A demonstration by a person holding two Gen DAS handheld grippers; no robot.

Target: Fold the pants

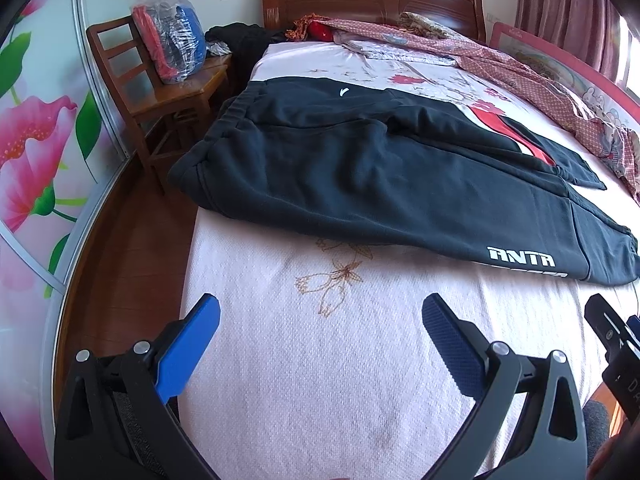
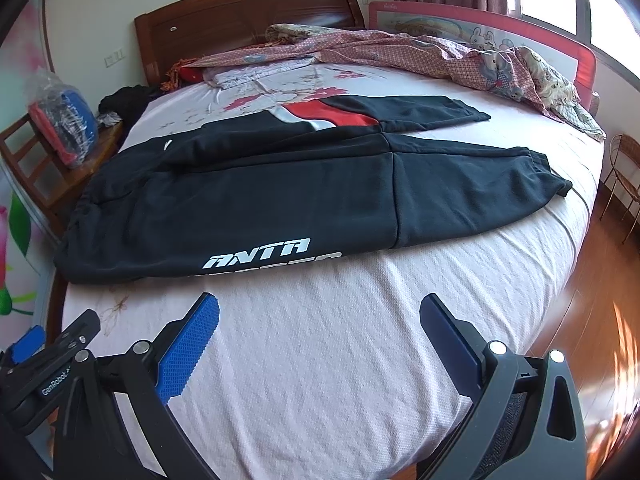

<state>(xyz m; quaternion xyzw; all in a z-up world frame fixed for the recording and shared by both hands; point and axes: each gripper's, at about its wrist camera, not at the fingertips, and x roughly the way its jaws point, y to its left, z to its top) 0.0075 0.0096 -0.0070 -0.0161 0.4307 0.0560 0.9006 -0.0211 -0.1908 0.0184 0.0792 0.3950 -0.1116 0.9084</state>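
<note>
Black sweatpants [image 1: 360, 176] with white "ANTA" lettering and a red and white panel lie spread across the bed, waistband at the left, leg cuffs at the right. They also show in the right wrist view [image 2: 280, 188]. The two legs lie apart, the far one angled away. My left gripper [image 1: 320, 316] is open and empty above the bare sheet, short of the pants' near edge. My right gripper [image 2: 320, 316] is open and empty, also above the sheet in front of the near leg. Each gripper shows at the edge of the other's view.
The bed [image 2: 340, 360] has a pale pink textured sheet. A crumpled patterned quilt [image 2: 440, 56] lies along the far side by a red bed rail [image 2: 480, 20]. A wooden chair [image 1: 160, 92] with a plastic-wrapped bundle stands left of the bed. A wooden headboard [image 1: 368, 0] is behind.
</note>
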